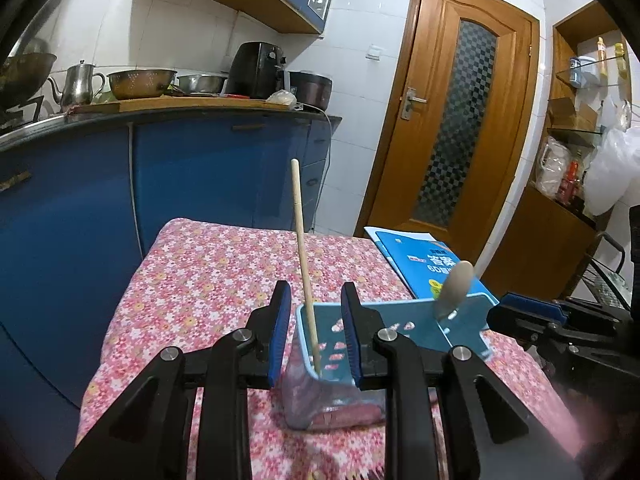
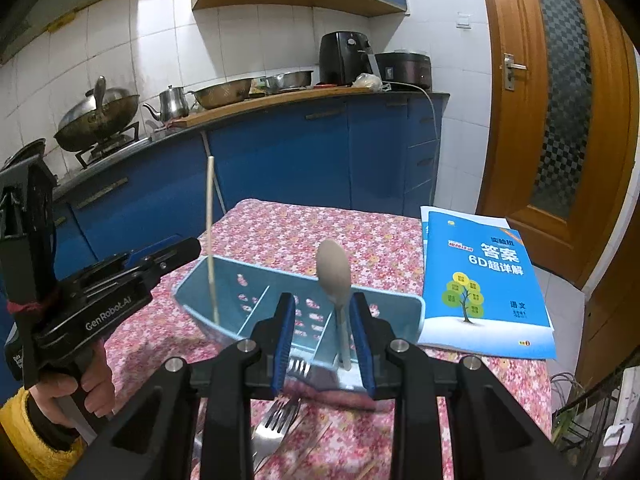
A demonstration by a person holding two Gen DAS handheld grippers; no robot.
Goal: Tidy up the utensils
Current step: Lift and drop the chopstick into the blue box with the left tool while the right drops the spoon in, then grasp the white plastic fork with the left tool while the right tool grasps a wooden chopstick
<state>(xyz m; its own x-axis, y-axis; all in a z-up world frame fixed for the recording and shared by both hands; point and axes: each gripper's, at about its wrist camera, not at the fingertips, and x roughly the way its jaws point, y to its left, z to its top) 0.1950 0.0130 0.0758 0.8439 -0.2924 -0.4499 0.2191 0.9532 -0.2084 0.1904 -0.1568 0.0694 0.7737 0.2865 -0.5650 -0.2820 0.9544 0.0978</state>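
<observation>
A light blue utensil holder (image 1: 400, 303) (image 2: 224, 292) with divided compartments stands on the floral tablecloth. In its left compartment a wooden chopstick (image 1: 302, 248) (image 2: 210, 240) stands upright. It rises between the blue pads of my left gripper (image 1: 316, 292), which is open and does not touch it. A grey spoon (image 1: 456, 284) (image 2: 333, 268) stands bowl-up in the right compartment, between the pads of my right gripper (image 2: 323, 300). That gripper is open too, and the spoon's handle is close to its right pad. A metal fork (image 2: 276, 420) lies on the cloth under the right gripper.
A blue book (image 2: 480, 280) (image 1: 420, 256) lies at the table's right side. Loose thin chopsticks (image 2: 316, 444) lie by the fork. A hand in a yellow sleeve (image 2: 44, 420) holds the left gripper (image 2: 176, 252). Blue kitchen cabinets (image 1: 200, 168) and a wooden door (image 1: 460, 120) stand behind.
</observation>
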